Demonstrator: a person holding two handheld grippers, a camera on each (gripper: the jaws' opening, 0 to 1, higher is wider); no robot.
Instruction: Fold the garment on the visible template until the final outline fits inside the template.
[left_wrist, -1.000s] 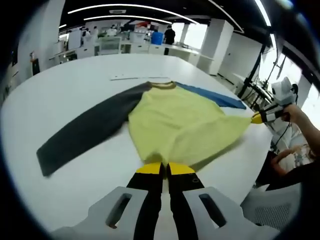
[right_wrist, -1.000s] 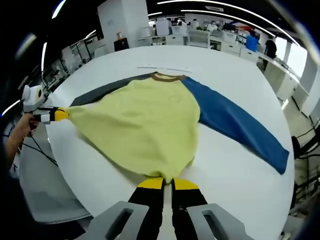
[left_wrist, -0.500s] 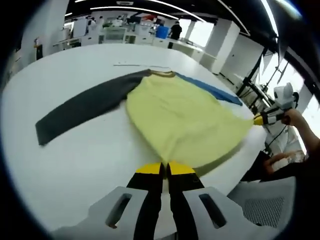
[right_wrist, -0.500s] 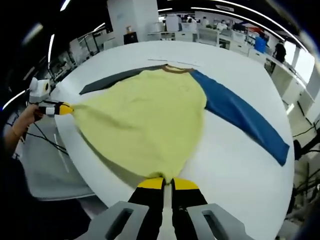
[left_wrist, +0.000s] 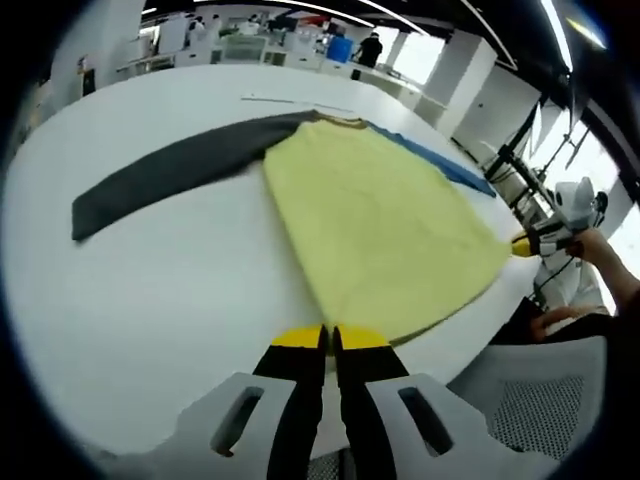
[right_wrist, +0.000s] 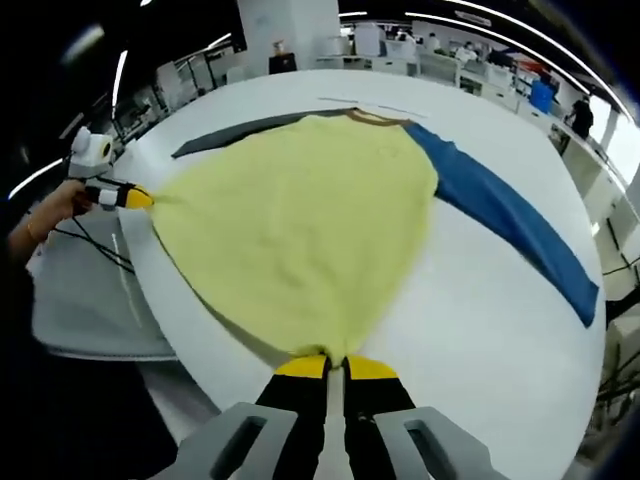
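Observation:
A long-sleeved shirt lies face up on the white table (left_wrist: 150, 300), its yellow body (left_wrist: 380, 210) spread flat. Its dark grey sleeve (left_wrist: 170, 170) stretches left and its blue sleeve (left_wrist: 430, 160) runs off to the far right. My left gripper (left_wrist: 329, 335) is shut on one hem corner at the table's near edge. My right gripper (left_wrist: 520, 242) holds the other corner, stretching the hem taut. In the right gripper view the yellow body (right_wrist: 300, 220) fans out from my right gripper (right_wrist: 335, 362), shut on the hem, toward my left gripper (right_wrist: 135, 197). The blue sleeve (right_wrist: 510, 215) lies to the right.
A thin pale line (left_wrist: 295, 100) marks the table beyond the brown collar (left_wrist: 335, 118). A grey mesh chair (left_wrist: 540, 400) stands off the table edge below the hem. A hand (right_wrist: 50, 210) holds the left gripper. Desks and people fill the far room.
Both grippers have drawn the hem back toward the table's near edge. The yellow body now lies flatter and more stretched, and the sleeves have slid along with it.

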